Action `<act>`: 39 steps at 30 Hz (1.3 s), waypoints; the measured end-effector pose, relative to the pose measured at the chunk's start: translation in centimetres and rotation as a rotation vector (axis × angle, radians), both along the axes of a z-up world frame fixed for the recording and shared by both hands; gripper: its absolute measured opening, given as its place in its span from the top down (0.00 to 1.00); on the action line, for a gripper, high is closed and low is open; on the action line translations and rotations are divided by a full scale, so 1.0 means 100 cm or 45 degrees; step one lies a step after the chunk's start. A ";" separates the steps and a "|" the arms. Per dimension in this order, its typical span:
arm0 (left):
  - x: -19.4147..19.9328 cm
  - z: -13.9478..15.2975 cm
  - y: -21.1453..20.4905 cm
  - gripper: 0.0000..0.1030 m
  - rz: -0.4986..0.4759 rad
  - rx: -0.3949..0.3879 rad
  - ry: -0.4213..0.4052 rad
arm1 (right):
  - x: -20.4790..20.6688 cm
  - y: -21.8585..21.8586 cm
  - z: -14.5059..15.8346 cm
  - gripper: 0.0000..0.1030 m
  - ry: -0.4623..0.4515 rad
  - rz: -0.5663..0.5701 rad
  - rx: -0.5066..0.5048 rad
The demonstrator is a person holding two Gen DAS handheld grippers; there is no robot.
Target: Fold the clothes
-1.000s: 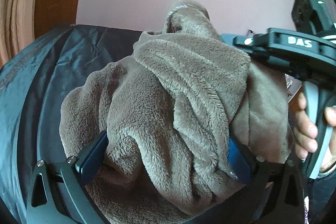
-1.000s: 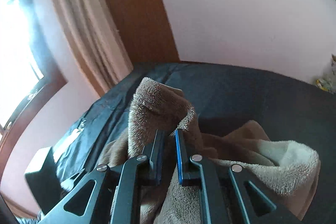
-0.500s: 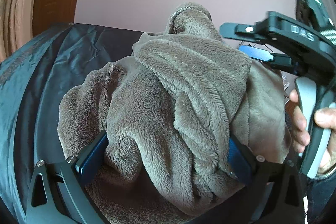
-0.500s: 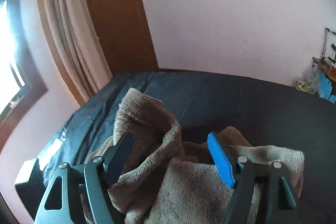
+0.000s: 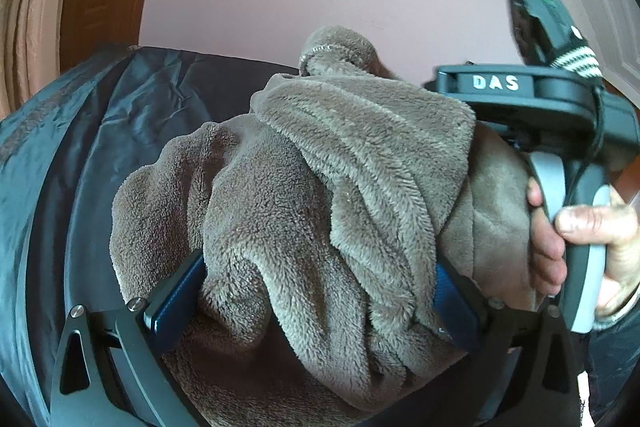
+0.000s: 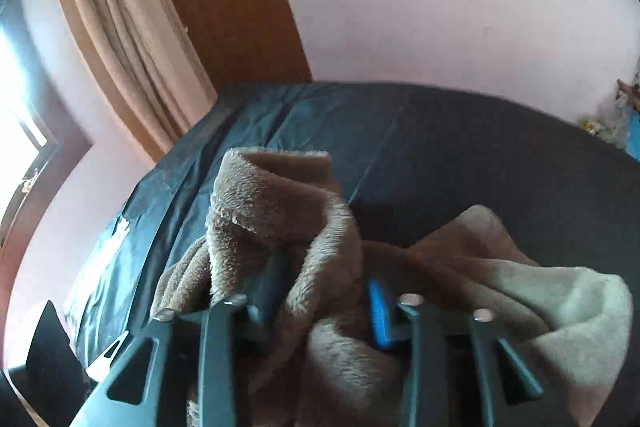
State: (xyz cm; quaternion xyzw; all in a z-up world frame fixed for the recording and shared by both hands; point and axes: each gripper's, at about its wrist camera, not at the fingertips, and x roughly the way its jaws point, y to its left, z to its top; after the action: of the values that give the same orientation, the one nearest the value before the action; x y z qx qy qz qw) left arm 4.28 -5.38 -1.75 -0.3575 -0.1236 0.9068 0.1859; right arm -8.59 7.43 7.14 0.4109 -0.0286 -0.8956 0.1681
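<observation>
Bedcover (image 6: 460, 147), dark, smooth and creased, spreads beyond both claws. Fuzzy brown fleece garment (image 5: 320, 195) lies heaped on it in thick rounded folds, bulging between the wide-spread left gripper (image 5: 316, 303) pads. Right gripper (image 6: 320, 303) jaws are closing around an upright fold of the same fleece
</observation>
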 end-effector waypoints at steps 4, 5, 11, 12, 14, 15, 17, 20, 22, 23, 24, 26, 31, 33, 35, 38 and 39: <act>0.000 0.000 -0.008 0.01 -0.001 0.058 0.004 | 0.039 0.005 0.026 0.89 0.356 -0.172 0.190; -0.001 0.002 -0.010 0.01 -0.002 0.081 0.005 | 0.051 0.007 0.033 0.89 0.427 -0.199 0.216; 0.001 0.008 -0.010 0.01 -0.002 0.085 0.002 | 0.120 0.012 0.068 0.92 0.882 -0.384 0.409; 0.003 0.008 -0.011 0.01 -0.007 0.089 0.002 | 0.131 0.015 0.075 0.92 0.928 -0.400 0.416; 0.005 0.008 -0.010 0.01 -0.012 0.084 -0.001 | 0.139 0.022 0.084 0.91 0.916 -0.370 0.385; 0.005 0.007 -0.009 0.01 -0.011 0.073 -0.005 | 0.141 0.026 0.088 0.91 0.897 -0.345 0.356; 0.004 0.004 -0.007 0.01 -0.008 0.050 -0.011 | 0.134 0.036 0.087 0.91 0.785 -0.235 0.213; 0.006 -0.001 -0.005 0.01 -0.001 0.031 -0.022 | 0.115 0.046 0.077 0.87 0.608 -0.103 0.041; 0.010 -0.001 -0.005 0.01 -0.001 0.029 -0.023 | 0.106 0.049 0.066 0.70 0.519 -0.054 -0.015; 0.013 0.000 -0.005 0.01 -0.003 0.029 -0.024 | 0.101 0.050 0.059 0.58 0.489 -0.042 -0.009; 0.013 -0.001 -0.006 0.01 -0.006 0.028 -0.027 | 0.096 0.049 0.052 0.26 0.465 -0.036 0.008; 0.011 -0.002 -0.007 0.01 -0.009 0.027 -0.028 | 0.092 0.050 0.042 0.12 0.444 -0.019 0.021; 0.007 -0.005 -0.007 0.01 -0.013 0.025 -0.028 | 0.080 0.050 0.020 0.12 0.354 0.021 0.041; 0.006 -0.005 -0.008 0.01 -0.014 0.027 -0.027 | 0.069 0.049 0.008 0.12 0.284 0.029 0.040; 0.006 -0.006 -0.008 0.01 -0.013 0.028 -0.027 | 0.053 0.048 -0.012 0.12 0.202 0.066 0.002; 0.005 -0.006 -0.008 0.01 -0.013 0.027 -0.027 | 0.039 0.040 -0.035 0.12 0.103 0.102 -0.010; 0.004 -0.007 -0.009 0.01 -0.013 0.025 -0.027 | 0.037 0.036 -0.041 0.14 0.085 0.108 -0.001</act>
State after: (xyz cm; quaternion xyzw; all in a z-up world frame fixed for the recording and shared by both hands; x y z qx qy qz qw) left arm 4.68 -6.24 -2.43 -0.3660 -0.1328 0.9007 0.1929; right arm -4.91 11.02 3.00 0.3815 -0.0058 -0.9009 0.2071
